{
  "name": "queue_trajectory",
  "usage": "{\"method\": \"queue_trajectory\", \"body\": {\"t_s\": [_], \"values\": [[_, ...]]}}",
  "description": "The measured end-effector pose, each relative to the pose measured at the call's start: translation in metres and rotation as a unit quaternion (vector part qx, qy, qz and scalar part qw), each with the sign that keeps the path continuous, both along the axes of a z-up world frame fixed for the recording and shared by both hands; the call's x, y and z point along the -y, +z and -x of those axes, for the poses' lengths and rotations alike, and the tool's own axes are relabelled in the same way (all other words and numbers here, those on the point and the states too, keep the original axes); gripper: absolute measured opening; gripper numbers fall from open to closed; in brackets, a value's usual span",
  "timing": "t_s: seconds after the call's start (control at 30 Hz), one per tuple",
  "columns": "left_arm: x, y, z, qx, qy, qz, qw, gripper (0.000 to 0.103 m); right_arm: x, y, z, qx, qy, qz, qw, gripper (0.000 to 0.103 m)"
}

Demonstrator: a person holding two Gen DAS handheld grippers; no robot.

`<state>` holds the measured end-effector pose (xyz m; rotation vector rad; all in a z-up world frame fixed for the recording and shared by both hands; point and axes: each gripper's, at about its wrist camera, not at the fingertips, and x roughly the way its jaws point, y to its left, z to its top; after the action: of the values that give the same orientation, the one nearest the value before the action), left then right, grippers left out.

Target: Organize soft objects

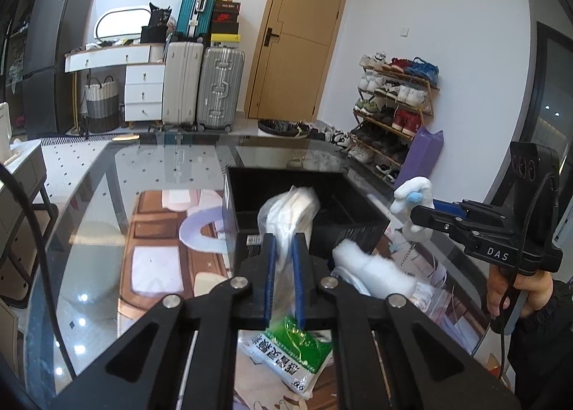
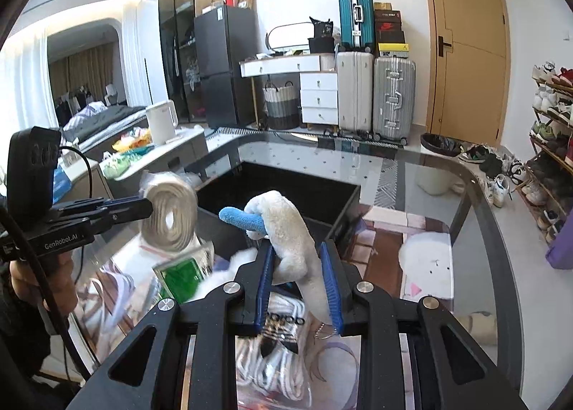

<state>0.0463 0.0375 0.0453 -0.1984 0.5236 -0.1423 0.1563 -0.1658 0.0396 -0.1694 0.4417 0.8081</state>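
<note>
My left gripper (image 1: 283,241) is shut on a clear plastic bag of white rolled cloth (image 1: 292,209) and holds it over the near rim of the black open box (image 1: 343,209) on the glass table. The bag also shows in the right wrist view (image 2: 170,220), beside the left gripper (image 2: 147,207). My right gripper (image 2: 297,249) is shut on a white plush toy with a blue part (image 2: 283,223), held above the box (image 2: 286,188). The plush also shows at the right of the left wrist view (image 1: 412,198), with the right gripper (image 1: 417,213).
A green-labelled packet (image 1: 293,349), a white fluffy item (image 1: 372,266) and bagged white cords (image 2: 272,349) lie on the glass table (image 1: 107,231) in front of the box. Suitcases, drawers, a door and a shoe rack (image 1: 394,105) stand beyond the table.
</note>
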Motion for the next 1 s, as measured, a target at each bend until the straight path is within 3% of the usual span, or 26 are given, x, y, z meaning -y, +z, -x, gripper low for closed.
{"method": "queue_trajectory", "body": {"t_s": [0.23, 0.47, 0.5, 0.57, 0.6, 0.83, 1.0], "values": [[-0.001, 0.014, -0.005, 0.015, -0.002, 0.001, 0.9999, 0.005, -0.005, 0.015, -0.002, 0.005, -0.001, -0.017, 1.0, 0.027], [-0.004, -0.009, -0.006, -0.025, 0.002, -0.016, 0.9995, 0.007, -0.006, 0.012, -0.002, 0.001, 0.002, -0.014, 1.0, 0.027], [-0.006, -0.014, -0.006, -0.036, 0.002, -0.021, 0.9991, 0.011, -0.005, 0.011, -0.002, 0.0, 0.001, -0.015, 1.0, 0.027], [-0.009, -0.021, -0.008, -0.052, 0.006, -0.03, 0.9982, 0.031, -0.004, 0.01, -0.002, -0.001, 0.001, -0.014, 1.0, 0.027], [-0.01, -0.027, -0.01, -0.069, 0.003, -0.037, 0.997, 0.052, -0.004, 0.009, -0.002, -0.002, 0.002, -0.014, 1.0, 0.027], [-0.008, -0.062, -0.03, -0.147, -0.004, -0.081, 0.9858, 0.056, -0.005, 0.006, -0.003, -0.004, 0.004, -0.013, 1.0, 0.027], [-0.004, -0.068, -0.033, -0.147, -0.01, -0.097, 0.9843, 0.056, -0.005, 0.003, -0.006, -0.008, 0.005, -0.009, 1.0, 0.027]]}}
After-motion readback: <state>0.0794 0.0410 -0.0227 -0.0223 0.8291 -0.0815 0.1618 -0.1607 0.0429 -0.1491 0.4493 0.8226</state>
